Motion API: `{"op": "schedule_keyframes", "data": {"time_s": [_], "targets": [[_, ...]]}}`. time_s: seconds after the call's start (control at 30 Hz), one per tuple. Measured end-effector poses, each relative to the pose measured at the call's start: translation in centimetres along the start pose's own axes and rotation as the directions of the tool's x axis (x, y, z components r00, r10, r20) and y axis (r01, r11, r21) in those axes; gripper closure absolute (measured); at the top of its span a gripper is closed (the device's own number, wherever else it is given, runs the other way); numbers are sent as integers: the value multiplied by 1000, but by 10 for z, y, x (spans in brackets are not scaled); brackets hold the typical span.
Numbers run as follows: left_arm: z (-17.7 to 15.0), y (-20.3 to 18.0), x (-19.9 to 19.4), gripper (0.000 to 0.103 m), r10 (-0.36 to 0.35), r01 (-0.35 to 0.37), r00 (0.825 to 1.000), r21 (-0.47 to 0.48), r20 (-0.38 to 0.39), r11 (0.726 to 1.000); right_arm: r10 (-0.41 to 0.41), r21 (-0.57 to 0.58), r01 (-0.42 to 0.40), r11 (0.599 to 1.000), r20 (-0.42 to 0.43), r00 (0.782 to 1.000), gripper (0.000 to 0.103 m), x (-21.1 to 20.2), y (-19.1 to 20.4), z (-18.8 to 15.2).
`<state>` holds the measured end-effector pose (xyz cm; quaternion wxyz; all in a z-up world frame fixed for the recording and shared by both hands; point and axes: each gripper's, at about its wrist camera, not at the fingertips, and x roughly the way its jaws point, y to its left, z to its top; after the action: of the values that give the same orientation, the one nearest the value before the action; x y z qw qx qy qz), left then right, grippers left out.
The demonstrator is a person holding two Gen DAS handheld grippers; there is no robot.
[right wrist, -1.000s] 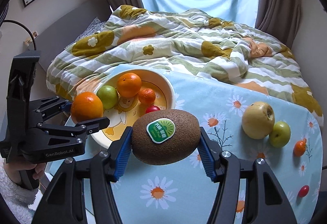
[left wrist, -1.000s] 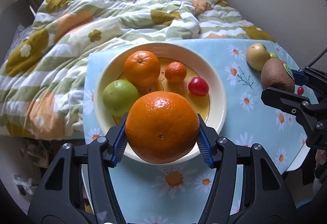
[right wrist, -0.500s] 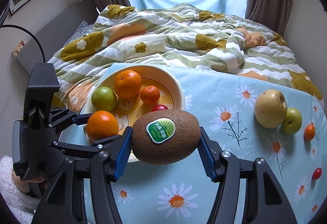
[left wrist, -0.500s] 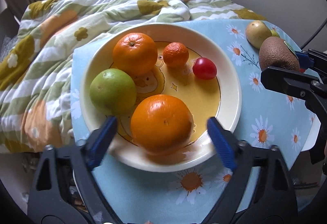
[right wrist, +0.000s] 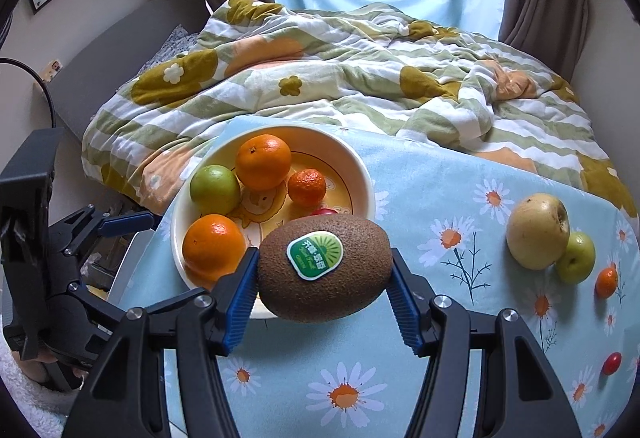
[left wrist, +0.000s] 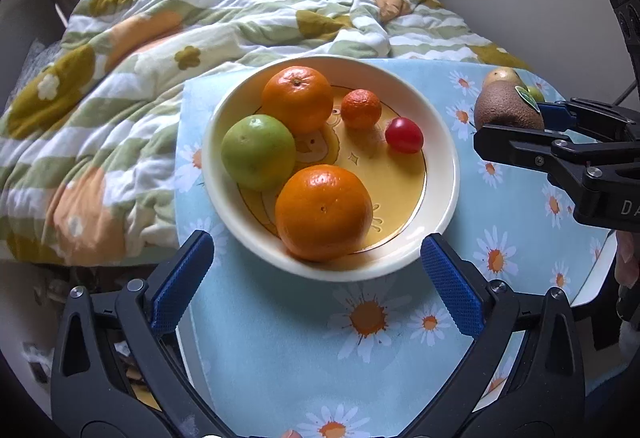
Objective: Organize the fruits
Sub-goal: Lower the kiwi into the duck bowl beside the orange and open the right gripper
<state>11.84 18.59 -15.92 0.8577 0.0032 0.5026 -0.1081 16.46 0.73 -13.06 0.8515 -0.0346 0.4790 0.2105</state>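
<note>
**Resting in the bowl: large orange released, kiwi gripped**

Left tool (left wrist: pixel 316 278) stands wide apart over the near rim of the cream bowl (left wrist: pixel 448 198); nothing between its blue pads (left wrist: pixel 182 282). Its figure rose within the last second, but the jaws have been at full width through the last half second. The large orange (left wrist: pixel 323 212) sits free in the bowl at its near side, not touched by either pad.

Also in the bowl: a green fruit (left wrist: pixel 258 152) at the left side, a second orange (left wrist: pixel 297 98) at the far side, a small mandarin (left wrist: pixel 361 108) and a red cherry tomato (left wrist: pixel 404 135) toward the right.

Right tool (right wrist: pixel 322 284) is clamped on a brown kiwi (right wrist: pixel 325 268) with a green sticker, both pads pressed on its ends, held just beside the bowl's near right rim.

The bowl stands at the far left corner of the bench (right wrist: pixel 440 198), which carries a blue daisy cloth. Near the right edge: a yellow pear (right wrist: pixel 538 230) touching a small green apple (right wrist: pixel 576 257), another mandarin (right wrist: pixel 606 282), another cherry tomato (right wrist: pixel 612 363).
</note>
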Motion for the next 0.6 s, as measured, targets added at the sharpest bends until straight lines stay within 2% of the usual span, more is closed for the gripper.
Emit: {"op": "schedule_keyframes", "data": {"time_s": [0.37,0.6], "targets": [[-16,2,-13,0,66,-65,998,-118,7,991,79,-138,-88,987,-70,994,46,33,12,4],[-27,-3,-14,0,92,-90,996,-177,3,980,118,-184,-138,973,-116,986,46,53,16,5]]}}
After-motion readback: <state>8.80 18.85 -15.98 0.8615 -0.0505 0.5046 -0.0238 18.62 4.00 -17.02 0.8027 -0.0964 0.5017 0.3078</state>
